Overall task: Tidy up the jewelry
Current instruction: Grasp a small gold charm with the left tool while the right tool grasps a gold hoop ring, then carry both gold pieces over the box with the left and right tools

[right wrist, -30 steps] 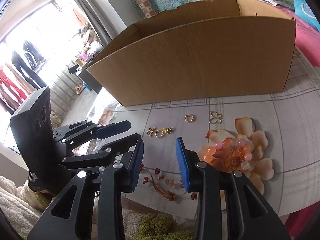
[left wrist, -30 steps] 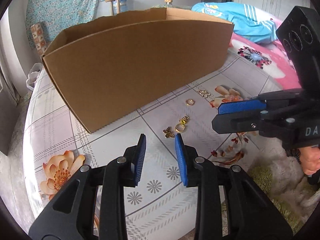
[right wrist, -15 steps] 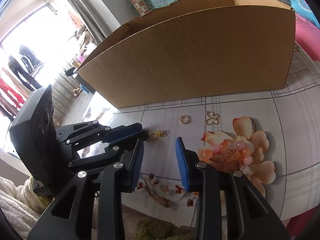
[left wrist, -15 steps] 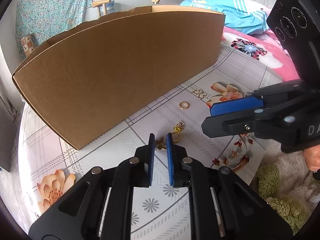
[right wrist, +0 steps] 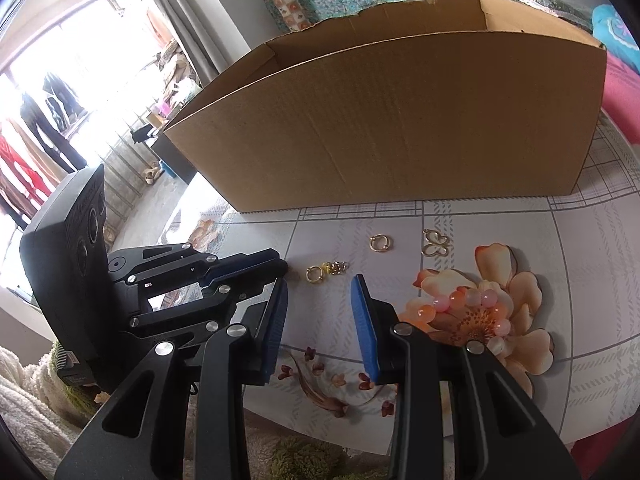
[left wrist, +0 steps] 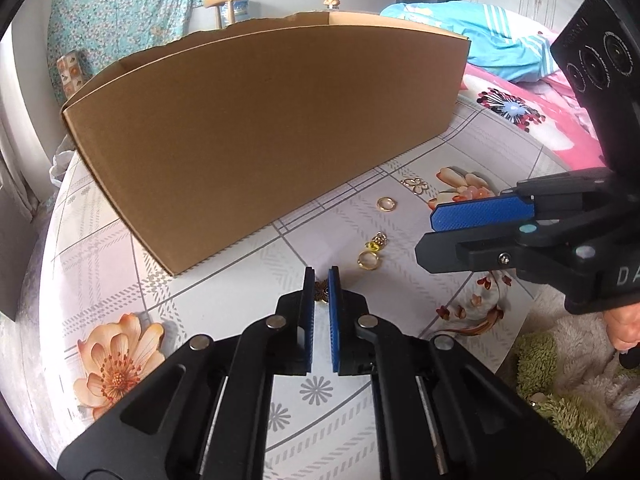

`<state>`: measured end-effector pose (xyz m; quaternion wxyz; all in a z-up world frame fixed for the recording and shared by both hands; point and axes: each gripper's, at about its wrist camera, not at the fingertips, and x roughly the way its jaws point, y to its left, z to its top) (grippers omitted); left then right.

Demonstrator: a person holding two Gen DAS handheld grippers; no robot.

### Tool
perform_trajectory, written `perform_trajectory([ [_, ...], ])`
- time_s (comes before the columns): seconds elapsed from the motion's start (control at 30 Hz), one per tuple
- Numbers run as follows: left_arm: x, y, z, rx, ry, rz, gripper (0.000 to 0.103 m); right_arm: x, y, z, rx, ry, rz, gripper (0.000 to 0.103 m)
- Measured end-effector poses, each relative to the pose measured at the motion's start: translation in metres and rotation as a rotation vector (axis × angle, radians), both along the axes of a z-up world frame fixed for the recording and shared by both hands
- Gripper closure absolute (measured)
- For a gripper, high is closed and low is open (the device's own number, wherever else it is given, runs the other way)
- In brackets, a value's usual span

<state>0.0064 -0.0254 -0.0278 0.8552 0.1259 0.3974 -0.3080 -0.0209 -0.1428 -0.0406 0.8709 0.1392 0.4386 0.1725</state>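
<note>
A: We start at the fingers. The left gripper (left wrist: 321, 294) has its 2 blue pads drawn in to a narrow slit, and a small gold flower charm (left wrist: 321, 292) sits pinched between the tips, low against the tablecloth (left wrist: 224, 304).

B: Confirmed from the left wrist view. From the right wrist view we see the left gripper (right wrist: 276, 270) side-on, and its tips cover the charm, so that view cannot show the grip.

A: The right gripper (right wrist: 320, 312) stands partly open, pads apart, with only bare tablecloth between them. It holds nothing.

B: In the left wrist view the right gripper (left wrist: 434, 232) enters from the right edge, fingers lying level across the frame, a little of the hand (left wrist: 624, 326) visible below its body.

A: Moving outward: just beyond the left tips lie a gold ring (left wrist: 368, 260) and a yellow-stone piece (left wrist: 377, 242), touching or nearly so. Farther on are a second ring (left wrist: 386, 203) and a butterfly charm (left wrist: 416, 185).

B: The right wrist view adds a bead bracelet (right wrist: 470, 304) of pink and clear beads lying on the printed flower, just right of the right gripper's fingers. The left wrist view does not show it clearly.

A: Behind all pieces stands an open cardboard box (left wrist: 260, 132); its inside is hidden in both views.

B: Pose: both grippers angle downward toward the table. Writing: the letters "DA" show on the right gripper's body, cut off by the frame edge.
</note>
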Motion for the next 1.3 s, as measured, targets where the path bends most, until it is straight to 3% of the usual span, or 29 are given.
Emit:
perform_trajectory([
  [0.2, 0.001, 0.015, 0.000, -0.018, 0.015, 0.057, 0.098, 0.006, 0.021, -0.005, -0.040, -0.008, 0.037, 0.079],
  [0.6, 0.001, 0.016, -0.002, -0.041, 0.022, 0.068, 0.097, 0.018, 0.044, -0.011, -0.152, -0.043, 0.045, 0.085],
  [0.73, 0.001, 0.017, -0.002, -0.047, 0.022, 0.068, 0.097, 0.020, 0.056, -0.010, -0.227, -0.072, 0.054, 0.091],
  [1.0, 0.001, 0.018, 0.000, -0.053, 0.022, 0.063, 0.097, 0.025, 0.076, -0.008, -0.321, -0.099, 0.075, 0.091],
  [1.3, 0.001, 0.020, -0.001, -0.062, 0.020, 0.063, 0.097, 0.025, 0.073, -0.007, -0.295, -0.098, 0.061, 0.092],
])
